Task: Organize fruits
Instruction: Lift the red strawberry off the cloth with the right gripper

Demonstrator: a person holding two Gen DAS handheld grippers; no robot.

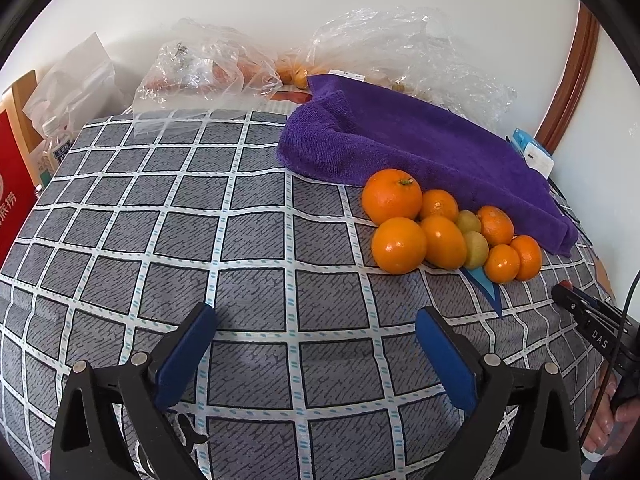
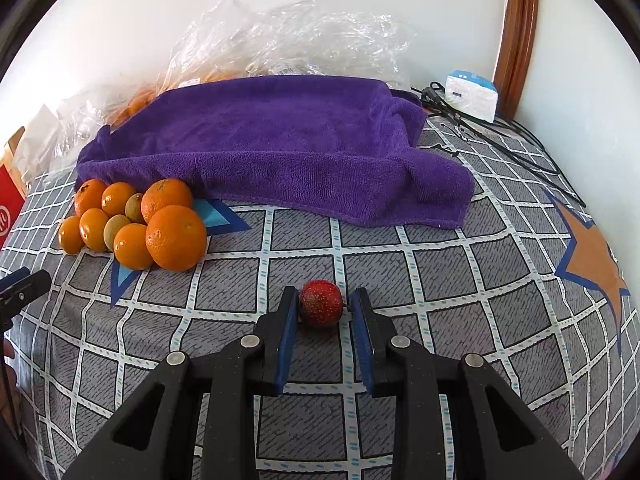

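Note:
A red strawberry (image 2: pixel 321 303) lies on the checked cloth between the tips of my right gripper (image 2: pixel 325 300). The left pad touches it and a sliver of gap shows at the right pad, so the jaws stand narrowly open around it. A pile of oranges (image 2: pixel 175 237) with a few small yellow-green fruits (image 2: pixel 115 230) sits at the purple towel's (image 2: pixel 280 140) left front edge. In the left wrist view the same pile of oranges (image 1: pixel 398 245) lies ahead and to the right. My left gripper (image 1: pixel 316 316) hangs wide open over bare cloth with nothing between its fingers.
Crumpled clear plastic bags (image 2: pixel 280 40) holding more fruit lie behind the towel. A white and blue box (image 2: pixel 471 95) and black cables (image 2: pixel 500 132) sit at the back right. A red carton (image 1: pixel 12 196) and a bottle (image 1: pixel 54 148) stand beyond the left edge.

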